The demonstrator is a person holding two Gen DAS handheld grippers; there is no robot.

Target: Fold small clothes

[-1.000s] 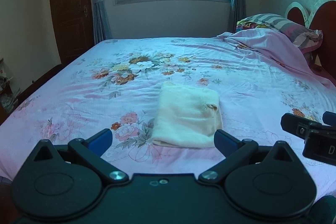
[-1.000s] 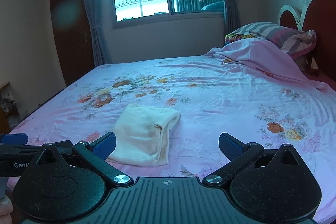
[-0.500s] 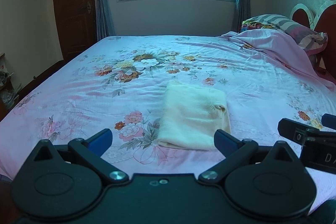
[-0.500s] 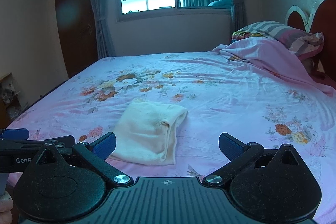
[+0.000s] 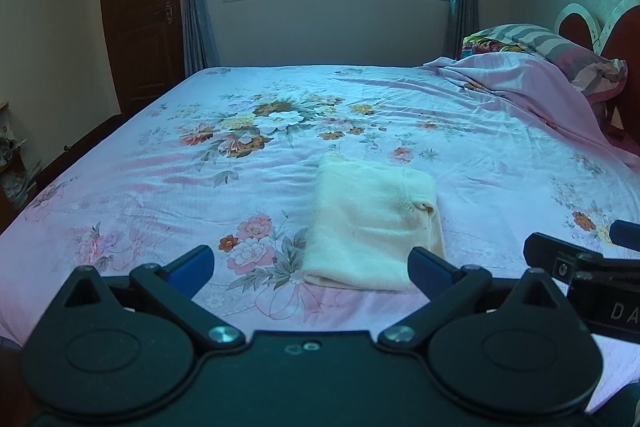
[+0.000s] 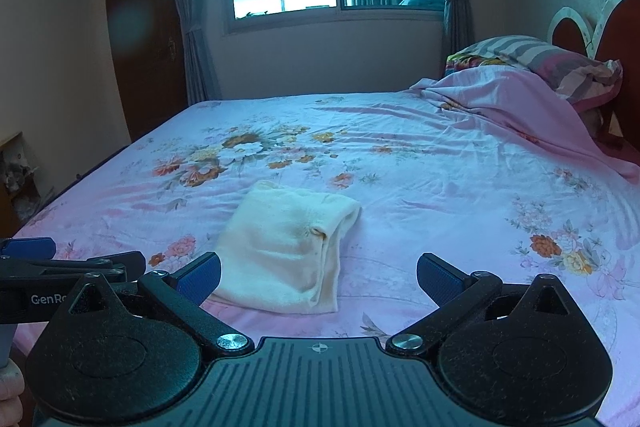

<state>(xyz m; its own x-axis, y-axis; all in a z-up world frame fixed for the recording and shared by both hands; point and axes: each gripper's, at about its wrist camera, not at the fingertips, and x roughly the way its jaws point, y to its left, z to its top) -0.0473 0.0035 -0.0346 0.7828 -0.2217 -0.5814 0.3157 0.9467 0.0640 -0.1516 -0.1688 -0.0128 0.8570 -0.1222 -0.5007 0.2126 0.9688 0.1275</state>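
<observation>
One bed (image 5: 400, 115) with a floral sheet carries one folded cream cloth (image 5: 374, 223) near its front edge. Two tools hover apart from it: left tool (image 5: 310, 265) and right tool (image 6: 318, 273), both spread wide, empty.

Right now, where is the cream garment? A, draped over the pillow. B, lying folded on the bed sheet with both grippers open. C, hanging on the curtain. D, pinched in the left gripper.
B: the cream garment lies folded on the bed sheet, and the left gripper and right gripper are open and hold nothing.
</observation>
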